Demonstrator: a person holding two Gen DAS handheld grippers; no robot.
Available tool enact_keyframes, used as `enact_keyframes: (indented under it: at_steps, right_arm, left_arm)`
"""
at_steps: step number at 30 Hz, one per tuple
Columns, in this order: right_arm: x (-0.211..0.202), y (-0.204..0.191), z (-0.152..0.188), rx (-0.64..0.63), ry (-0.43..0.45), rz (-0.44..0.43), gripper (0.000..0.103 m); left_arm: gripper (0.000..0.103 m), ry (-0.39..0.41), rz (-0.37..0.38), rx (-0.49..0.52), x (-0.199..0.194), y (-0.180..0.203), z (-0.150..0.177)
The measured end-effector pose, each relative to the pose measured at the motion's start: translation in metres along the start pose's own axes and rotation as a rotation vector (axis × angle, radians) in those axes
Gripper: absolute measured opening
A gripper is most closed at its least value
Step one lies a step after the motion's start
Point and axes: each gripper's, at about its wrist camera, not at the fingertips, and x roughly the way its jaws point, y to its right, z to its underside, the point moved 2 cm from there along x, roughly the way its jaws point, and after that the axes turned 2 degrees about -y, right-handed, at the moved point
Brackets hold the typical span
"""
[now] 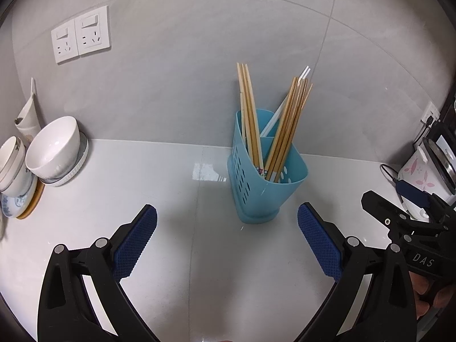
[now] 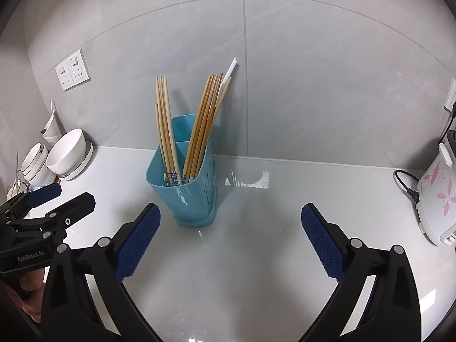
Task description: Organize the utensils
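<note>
Grey wall tiles and a pale glossy countertop (image 1: 114,188) are framing the scene, and a blue perforated utensil holder (image 1: 263,176) is standing on that counter close to the wall, tilting a little in both views. Wooden chopsticks (image 1: 282,131) are leaning inside it in two bundles, one to the left and one to the right of an inner divider, their long axes running steeply up toward the wall; a white pair (image 1: 285,102) is poking out behind the right bundle.

Both grippers are hanging back from the holder, aiming down at it. The left gripper (image 1: 228,245) is spreading its jaws wide with nothing between them, the holder sitting ahead and slightly right of its centre line. The right gripper (image 2: 230,242) is likewise gaping and empty, with the holder ahead and to its left. Neither looks clearly nearer.

White bowls (image 1: 54,148) are stacking at the far left, well apart, and a flowered rice cooker (image 2: 436,196) is sitting at the far right.
</note>
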Motion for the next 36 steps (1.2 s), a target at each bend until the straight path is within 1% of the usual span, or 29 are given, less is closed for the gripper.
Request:
enact_keyframes:
  at_steps: [19, 36]
  right_arm:
    - [0.0036, 0.0028, -0.0005, 0.011, -0.018, 0.001, 0.095]
    - [0.0028, 0.0046, 0.0, 0.007, -0.034, -0.017, 0.095]
  left_arm:
    - [0.097, -0.004, 0.015, 0.016, 0.0042, 0.0058, -0.002]
    - [0.097, -0.014, 0.024, 0.021, 0.0033, 0.0091, -0.0018]
